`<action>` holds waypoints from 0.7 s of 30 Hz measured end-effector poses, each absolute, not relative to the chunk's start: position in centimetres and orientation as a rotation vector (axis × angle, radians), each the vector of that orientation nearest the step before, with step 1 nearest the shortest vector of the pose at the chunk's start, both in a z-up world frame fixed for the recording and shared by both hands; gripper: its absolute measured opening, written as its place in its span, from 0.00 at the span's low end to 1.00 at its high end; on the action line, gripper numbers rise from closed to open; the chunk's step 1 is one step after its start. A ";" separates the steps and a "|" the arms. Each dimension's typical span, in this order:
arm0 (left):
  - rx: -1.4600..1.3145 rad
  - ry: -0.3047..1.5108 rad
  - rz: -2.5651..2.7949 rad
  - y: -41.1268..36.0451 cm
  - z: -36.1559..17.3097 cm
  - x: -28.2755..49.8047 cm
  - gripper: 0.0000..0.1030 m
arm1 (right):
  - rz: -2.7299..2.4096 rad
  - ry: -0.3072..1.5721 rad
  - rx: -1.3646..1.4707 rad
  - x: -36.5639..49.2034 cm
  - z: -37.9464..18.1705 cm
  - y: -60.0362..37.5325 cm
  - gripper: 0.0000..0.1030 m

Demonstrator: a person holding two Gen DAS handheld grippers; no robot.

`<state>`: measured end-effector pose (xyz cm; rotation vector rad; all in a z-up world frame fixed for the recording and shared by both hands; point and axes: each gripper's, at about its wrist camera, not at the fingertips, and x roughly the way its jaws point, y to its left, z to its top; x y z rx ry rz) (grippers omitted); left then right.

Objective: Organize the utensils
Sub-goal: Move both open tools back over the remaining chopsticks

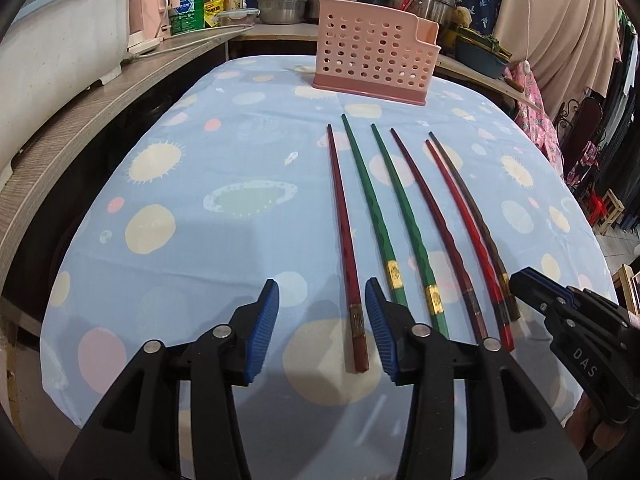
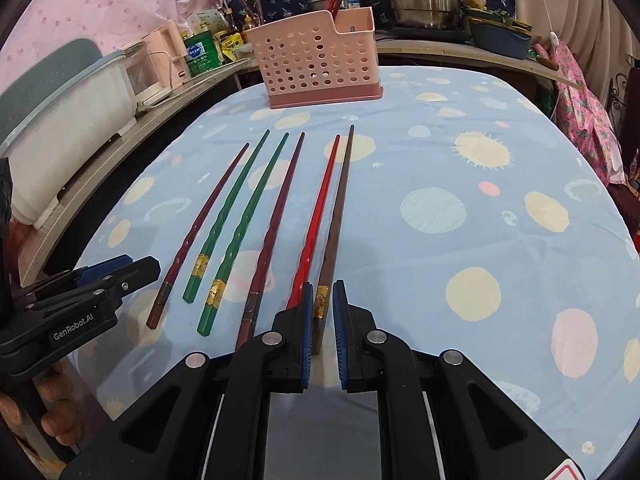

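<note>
Left wrist view shows my left gripper (image 1: 322, 318) spread wide above the tablecloth (image 1: 192, 240), holding nothing. The thick end of the leftmost dark red chopstick (image 1: 346, 248) lies between its blue pads (image 1: 264, 332), not touching them.

I take the pink utensil holder (image 1: 374, 54) as the landmark. It stands upright at the far side of the table, and six chopsticks lie in a row on the cloth in front of it, with their thin tips pointing toward it. From left to right they are the dark red one, two green chopsticks (image 1: 374, 216), a maroon chopstick (image 1: 436, 224), a bright red chopstick (image 1: 466, 236) and a brown chopstick (image 1: 474, 216). The last two lie just beside each other, and I cannot tell if they touch.

In the right wrist view my right gripper (image 2: 322, 312) is narrowed around the thick end of the brown chopstick (image 2: 336, 216), at its gold band. A small gap shows on each side, so the pads are not pressing it yet. The bright red chopstick (image 2: 316, 224) passes just outside the left pad.

Pots and bottles stand on the counter behind the holder.
</note>
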<state>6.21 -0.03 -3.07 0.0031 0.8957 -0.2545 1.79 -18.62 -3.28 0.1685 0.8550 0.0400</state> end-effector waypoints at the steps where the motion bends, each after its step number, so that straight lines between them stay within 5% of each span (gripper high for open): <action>1: 0.004 0.896 -0.256 0.0 -3.2 6.0 0.44 | 0.039 0.856 0.168 1.8 -3.3 -18.6 0.11; 9: 0.022 0.901 -0.259 -0.4 -3.8 5.5 0.48 | 0.028 0.860 0.170 1.8 -3.7 -18.6 0.18; 21: 0.054 0.897 -0.248 -0.7 -4.5 5.3 0.47 | 0.005 0.850 0.124 1.7 -4.2 -18.4 0.14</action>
